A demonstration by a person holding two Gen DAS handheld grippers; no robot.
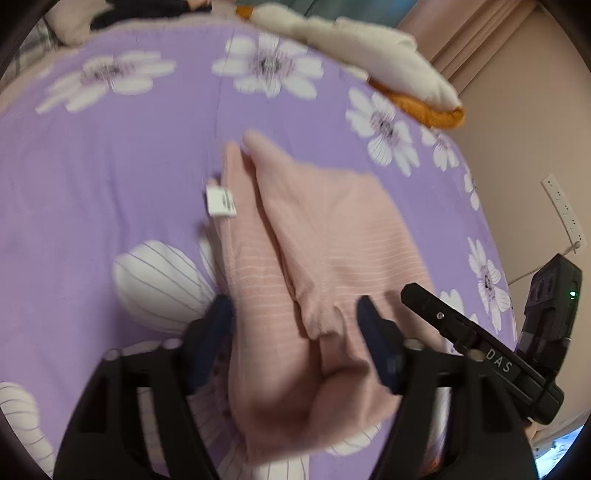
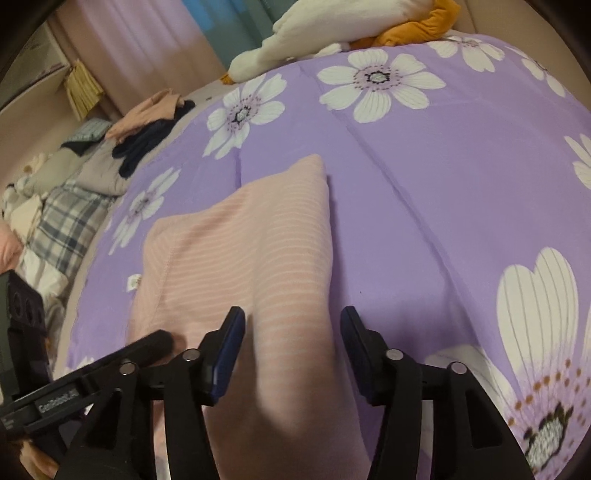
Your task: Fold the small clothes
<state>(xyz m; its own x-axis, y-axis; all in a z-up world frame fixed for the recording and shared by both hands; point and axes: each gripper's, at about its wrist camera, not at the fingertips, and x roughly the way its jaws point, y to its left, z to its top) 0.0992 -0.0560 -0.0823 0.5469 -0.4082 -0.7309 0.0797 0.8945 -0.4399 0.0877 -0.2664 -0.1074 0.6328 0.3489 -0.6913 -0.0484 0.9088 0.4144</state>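
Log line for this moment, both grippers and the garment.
left gripper: open, straddling pink garment | right gripper: open, over the garment's edge | garment: partly folded on purple quilt, tag showing

We see a purple bedspread (image 2: 424, 192) printed with white flowers filling most of both views, with a white and orange plush toy (image 2: 332, 33) lying at its far edge around 12 o'clock in the right wrist view. At 10 o'clock there, a heap of clothes (image 2: 147, 125) and plaid bedding (image 2: 62, 225) sit beside the bed, with pale pink curtains (image 2: 147, 40) behind them. In the left wrist view a beige wall (image 1: 517, 129) stands at 2 o'clock, and a white power strip (image 1: 563, 210) hangs on it at 3 o'clock.
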